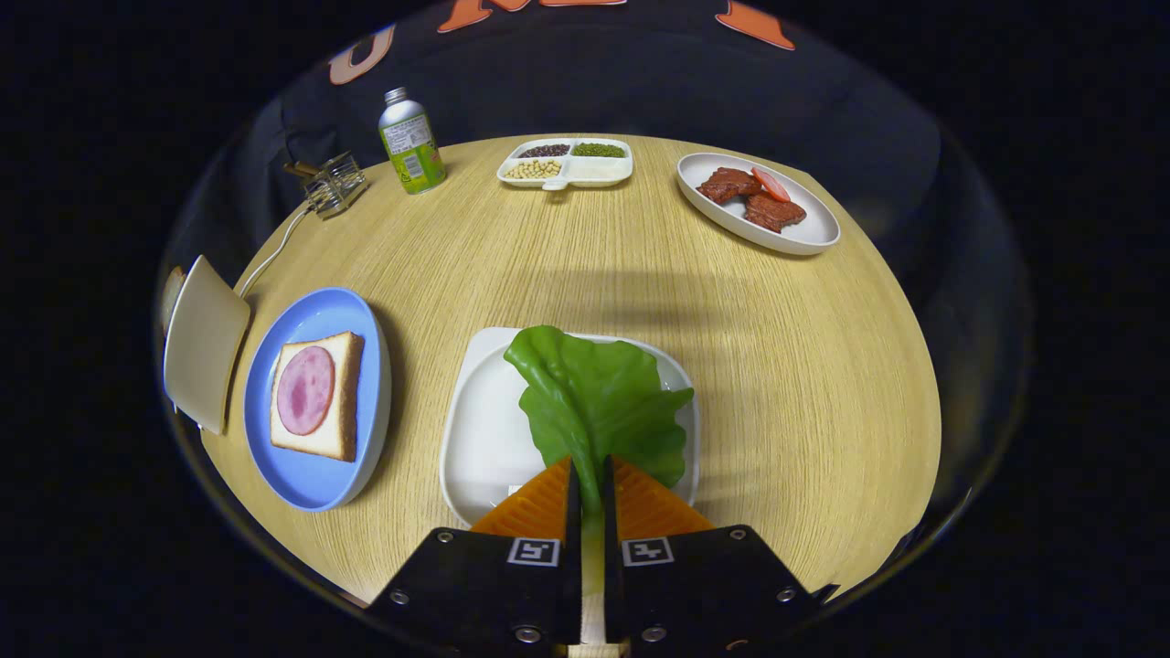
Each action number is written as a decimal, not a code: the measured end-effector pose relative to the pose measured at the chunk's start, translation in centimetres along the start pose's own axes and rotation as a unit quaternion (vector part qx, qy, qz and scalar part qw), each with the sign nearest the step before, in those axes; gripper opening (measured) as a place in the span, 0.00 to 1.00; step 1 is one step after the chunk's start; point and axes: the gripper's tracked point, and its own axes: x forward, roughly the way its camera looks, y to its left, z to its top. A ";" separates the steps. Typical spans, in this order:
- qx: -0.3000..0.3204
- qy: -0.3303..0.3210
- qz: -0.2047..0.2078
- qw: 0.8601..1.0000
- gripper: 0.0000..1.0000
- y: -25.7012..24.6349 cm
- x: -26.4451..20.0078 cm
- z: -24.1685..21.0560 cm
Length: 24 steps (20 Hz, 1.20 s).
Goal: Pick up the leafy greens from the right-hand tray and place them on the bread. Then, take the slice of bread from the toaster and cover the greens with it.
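Observation:
My gripper [590, 484] is shut on the pale stem of the leafy greens [599, 402], a broad green leaf that spreads out ahead of the fingers over the white square tray [480, 429]. To the left of that tray stands a blue plate [315, 484] with a slice of bread [345, 393] topped by a round pink slice of ham [305, 390]. Further left, at the table's edge, is the cream toaster [203, 343], with a brown bread edge [171, 294] showing at its far side.
At the back of the wooden table [640, 265] are a divided white dish of beans and grains [565, 163], a green and silver can [410, 142], a small clear box [333, 183] with a cable, and an oval white plate [804, 233] with meat pieces.

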 end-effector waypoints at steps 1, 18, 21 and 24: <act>-0.002 -0.003 -0.001 1.000 0.09 0.0 0.0 -0.1; 0.024 -0.050 0.037 0.998 0.04 4.0 -5.1 3.2; 0.009 -0.062 0.048 0.997 0.04 6.0 -6.1 4.2; -0.001 -0.064 0.059 0.996 0.04 8.0 -6.3 4.7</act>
